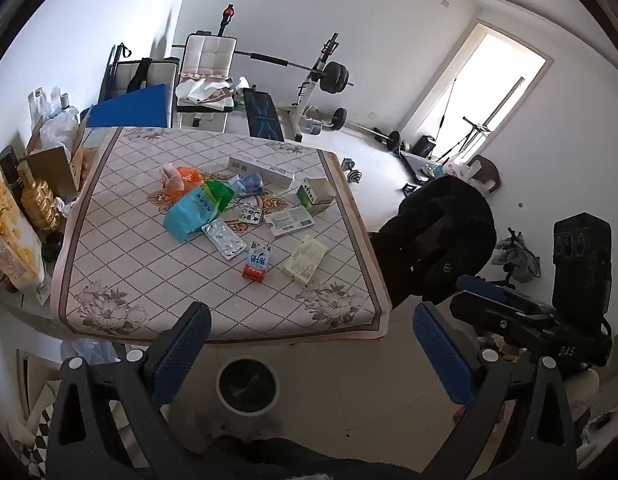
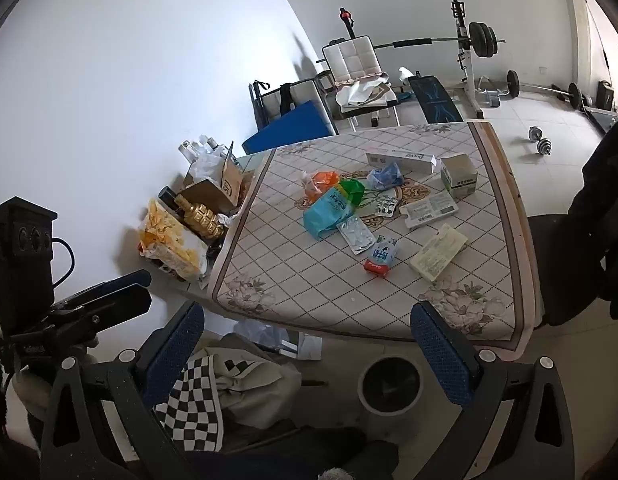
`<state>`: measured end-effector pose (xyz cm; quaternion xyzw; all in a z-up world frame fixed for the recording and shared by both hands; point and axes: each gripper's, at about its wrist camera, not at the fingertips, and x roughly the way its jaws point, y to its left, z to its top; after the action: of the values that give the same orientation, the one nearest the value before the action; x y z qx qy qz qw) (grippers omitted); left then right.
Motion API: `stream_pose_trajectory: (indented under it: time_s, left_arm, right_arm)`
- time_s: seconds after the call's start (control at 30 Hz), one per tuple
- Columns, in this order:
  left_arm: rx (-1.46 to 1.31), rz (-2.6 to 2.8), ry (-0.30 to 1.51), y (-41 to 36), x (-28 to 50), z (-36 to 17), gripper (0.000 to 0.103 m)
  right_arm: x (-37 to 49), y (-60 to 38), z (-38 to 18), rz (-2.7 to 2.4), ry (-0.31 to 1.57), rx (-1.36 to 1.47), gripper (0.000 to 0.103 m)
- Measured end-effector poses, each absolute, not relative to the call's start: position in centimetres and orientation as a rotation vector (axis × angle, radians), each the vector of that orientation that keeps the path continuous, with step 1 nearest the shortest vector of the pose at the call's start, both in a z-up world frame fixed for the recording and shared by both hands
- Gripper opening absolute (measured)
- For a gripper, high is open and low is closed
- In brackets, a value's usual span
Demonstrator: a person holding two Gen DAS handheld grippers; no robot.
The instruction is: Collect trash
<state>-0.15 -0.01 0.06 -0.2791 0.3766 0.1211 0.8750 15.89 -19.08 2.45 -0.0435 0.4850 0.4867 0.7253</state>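
While flat, long box [image 1: 261, 170] crosswise.

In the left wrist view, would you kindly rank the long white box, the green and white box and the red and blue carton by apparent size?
1. Long white box.
2. Green and white box and red and blue carton look alike; the carton lies nearer the camera, so unranked.
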Motion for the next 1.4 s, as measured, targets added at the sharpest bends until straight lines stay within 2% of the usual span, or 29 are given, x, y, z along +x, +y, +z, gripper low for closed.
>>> stream_pose_trajectory:
  time_s: [0.3, 1.4]
  left_arm:
    - [-0.576, 0.24, 0.794, -0.7, 2.0, 0.5, 0.103]
    - [-0.575, 0.222, 0.784, -0.7, 1.1, 0.5, 0.103]
  right_arm:
    - [16.4, -19.3, 2.4, 1.074, 1.063, -0.097, 0.103]
    - [16.6, -18.4, 2.5, 1.101, 1.073, -0.099, 0.103]
